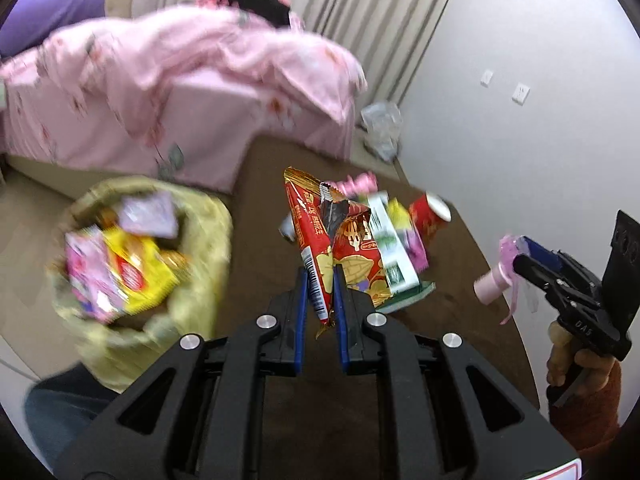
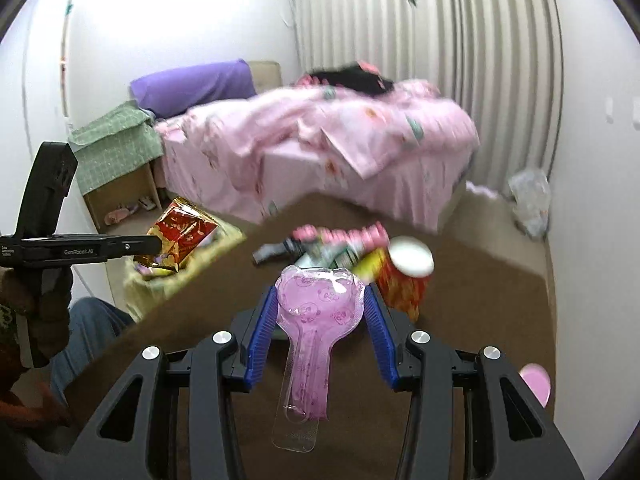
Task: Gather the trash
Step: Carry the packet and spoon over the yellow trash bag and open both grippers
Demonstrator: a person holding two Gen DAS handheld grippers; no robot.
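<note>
My left gripper (image 1: 321, 276) is shut on a red and gold snack wrapper (image 1: 316, 232) and holds it above the brown table (image 1: 280, 200). In the right wrist view the same wrapper (image 2: 180, 232) hangs over the yellow-green trash bag (image 2: 160, 280). The trash bag (image 1: 140, 264) stands to the left of the table, full of wrappers. My right gripper (image 2: 322, 296) is shut on a clear pink plastic blister pack (image 2: 316, 320); it shows at the right of the left wrist view (image 1: 516, 254). A pile of trash (image 1: 396, 232) lies on the table, with a red can (image 2: 404, 280) in it.
A bed with pink bedding (image 2: 320, 140) stands behind the table. A crumpled clear bag (image 2: 528, 196) lies on the floor by the wall. A pink cylinder (image 1: 490, 286) sits near the table's right edge. A cardboard box under green cloth (image 2: 120, 168) stands at the left.
</note>
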